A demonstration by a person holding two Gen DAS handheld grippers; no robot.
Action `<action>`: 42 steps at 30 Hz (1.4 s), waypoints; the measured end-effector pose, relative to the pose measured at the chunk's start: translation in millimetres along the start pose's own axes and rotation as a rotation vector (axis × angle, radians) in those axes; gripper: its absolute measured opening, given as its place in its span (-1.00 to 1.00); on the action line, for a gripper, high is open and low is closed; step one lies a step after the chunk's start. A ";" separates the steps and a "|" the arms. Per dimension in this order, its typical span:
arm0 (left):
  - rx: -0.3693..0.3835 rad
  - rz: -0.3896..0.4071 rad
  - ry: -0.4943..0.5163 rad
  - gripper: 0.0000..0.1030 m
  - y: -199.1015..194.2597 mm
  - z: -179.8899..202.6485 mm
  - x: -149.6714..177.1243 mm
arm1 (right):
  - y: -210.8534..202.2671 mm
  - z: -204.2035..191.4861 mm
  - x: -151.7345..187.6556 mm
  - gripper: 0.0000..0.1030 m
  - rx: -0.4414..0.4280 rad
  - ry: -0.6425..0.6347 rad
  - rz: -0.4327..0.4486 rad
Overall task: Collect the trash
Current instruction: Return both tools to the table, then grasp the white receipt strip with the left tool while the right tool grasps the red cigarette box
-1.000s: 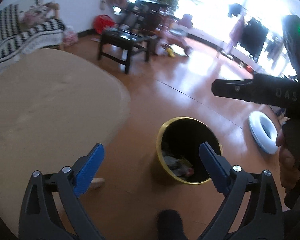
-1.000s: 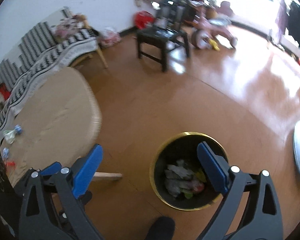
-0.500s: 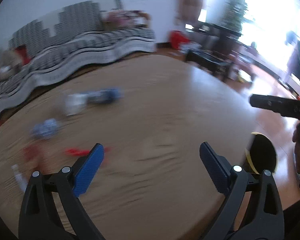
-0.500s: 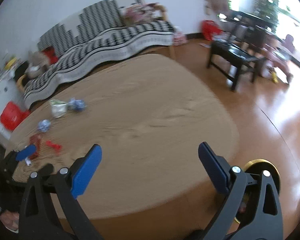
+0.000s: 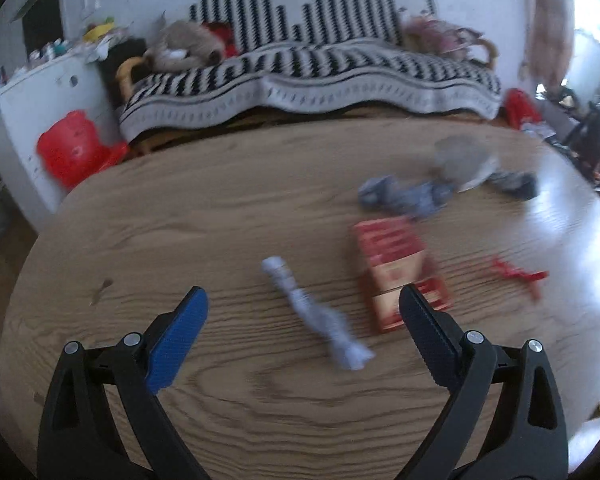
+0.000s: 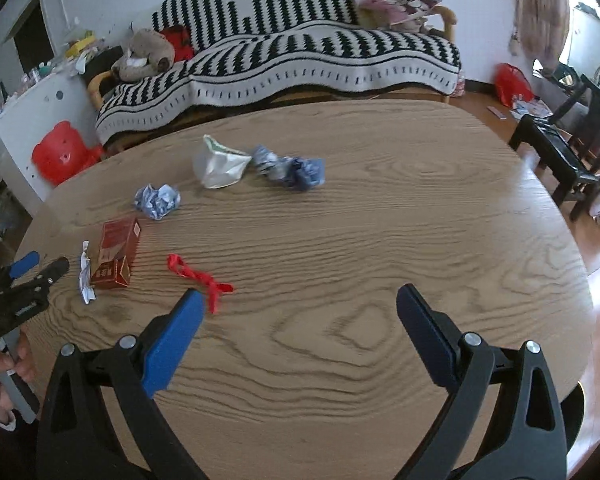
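From the right wrist view, the left gripper (image 6: 40, 266) reaches in at nine o'clock, its jaws spread with nothing between them, the tips just short of a twisted white wrapper (image 6: 85, 276) on the wooden table (image 6: 380, 240). Touching that wrapper on its three o'clock side lies a red carton (image 6: 116, 254), flat on the tabletop. At the carton's twelve o'clock sits a crumpled blue-and-white paper ball (image 6: 158, 201), apart from it. A red ribbon scrap (image 6: 198, 278) lies at the carton's four o'clock, near the right gripper's (image 6: 300, 332) left pad. Farther back, toward twelve o'clock, a white crushed cup (image 6: 220, 164) touches a blue crumpled wrapper (image 6: 290, 168). The right gripper hovers above bare wood, jaws spread wide and holding nothing.

In the blurred left wrist view, the left gripper (image 5: 302, 330) frames the twisted white wrapper (image 5: 316, 314) between its open pads, the red carton (image 5: 396, 268) at one o'clock.

A striped sofa (image 6: 300, 52) stands behind the table.
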State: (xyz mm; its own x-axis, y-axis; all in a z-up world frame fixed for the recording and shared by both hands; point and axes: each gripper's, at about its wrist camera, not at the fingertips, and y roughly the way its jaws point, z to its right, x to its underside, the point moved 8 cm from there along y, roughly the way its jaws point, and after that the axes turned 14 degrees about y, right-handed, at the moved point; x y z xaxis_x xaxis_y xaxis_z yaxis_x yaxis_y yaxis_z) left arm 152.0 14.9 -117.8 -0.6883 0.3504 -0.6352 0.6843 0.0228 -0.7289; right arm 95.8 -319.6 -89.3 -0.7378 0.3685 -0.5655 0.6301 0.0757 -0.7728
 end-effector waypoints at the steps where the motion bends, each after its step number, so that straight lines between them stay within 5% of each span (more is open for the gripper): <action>1: 0.002 -0.013 -0.010 0.81 6.7 -5.0 3.1 | 3.4 -3.8 0.4 0.82 -0.003 0.001 -0.005; 15: 0.040 -0.108 -0.082 0.78 52.3 -12.1 28.0 | 35.9 -63.2 14.3 0.82 -0.057 -0.069 -0.057; 18: 0.049 -0.084 -0.057 0.31 50.1 -9.1 24.0 | 43.4 -83.2 22.4 0.82 -0.069 -0.105 -0.071; 21: 0.064 -0.066 -0.016 -0.41 45.4 -5.7 22.8 | 51.5 -104.1 30.2 0.82 -0.082 -0.137 -0.084; 23: 0.071 -0.060 0.010 -0.59 44.0 -4.1 23.0 | 56.2 -114.6 34.3 0.82 -0.089 -0.149 -0.090; 42: 0.033 -0.085 -0.069 -0.63 41.4 -65.3 45.1 | 116.9 -212.7 67.0 0.84 -0.130 -0.245 -0.150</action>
State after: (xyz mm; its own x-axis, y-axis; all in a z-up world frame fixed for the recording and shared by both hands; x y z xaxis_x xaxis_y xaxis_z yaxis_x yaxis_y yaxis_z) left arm 165.0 92.9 -159.9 -0.7593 0.2836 -0.5856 0.6149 0.0184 -0.7884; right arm 171.4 -89.0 -156.3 -0.8510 0.1118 -0.5131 0.5243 0.2363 -0.8181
